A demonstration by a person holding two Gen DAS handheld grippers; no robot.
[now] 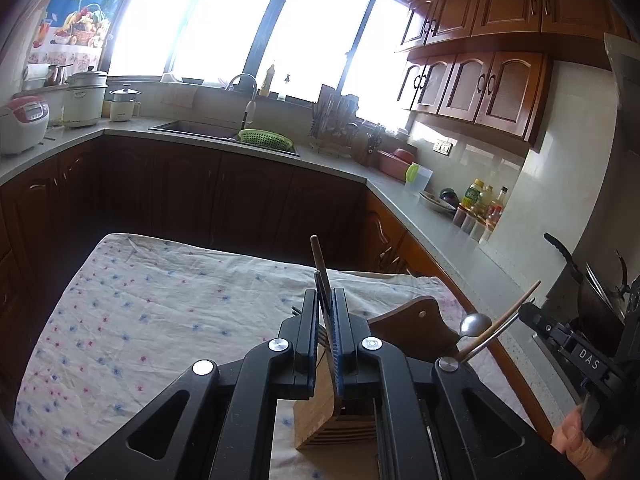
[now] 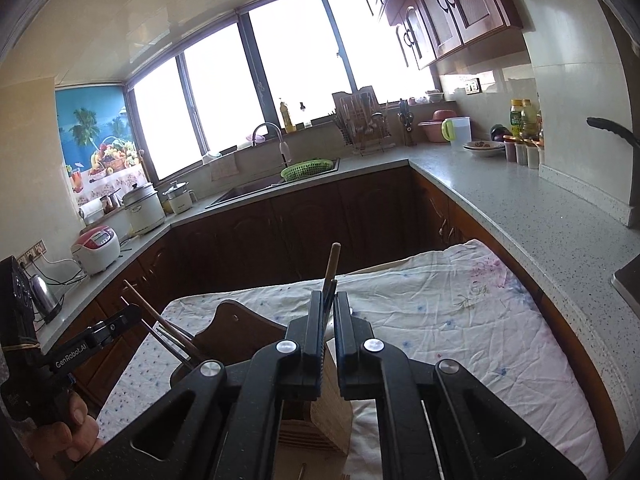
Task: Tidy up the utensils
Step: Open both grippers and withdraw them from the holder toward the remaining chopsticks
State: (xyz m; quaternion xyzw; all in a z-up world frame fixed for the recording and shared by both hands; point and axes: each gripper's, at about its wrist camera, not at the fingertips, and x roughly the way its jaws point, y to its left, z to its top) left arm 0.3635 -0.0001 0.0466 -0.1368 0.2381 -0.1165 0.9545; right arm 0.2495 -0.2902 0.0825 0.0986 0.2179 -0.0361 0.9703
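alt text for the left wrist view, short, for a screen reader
The left gripper, shut on a fork and a wooden stick, hangs above a wooden utensil holder on a floral cloth. At right, the right gripper holds a spoon and another stick. Behind: a sink counter under bright windows.

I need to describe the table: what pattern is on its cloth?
Pale cloth with small pink and blue flowers, clearest in the left wrist view.

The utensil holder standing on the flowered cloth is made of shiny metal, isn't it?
Not metal: the utensil holder is made of light wood, as the left wrist view shows. It does stand on the flowered cloth.
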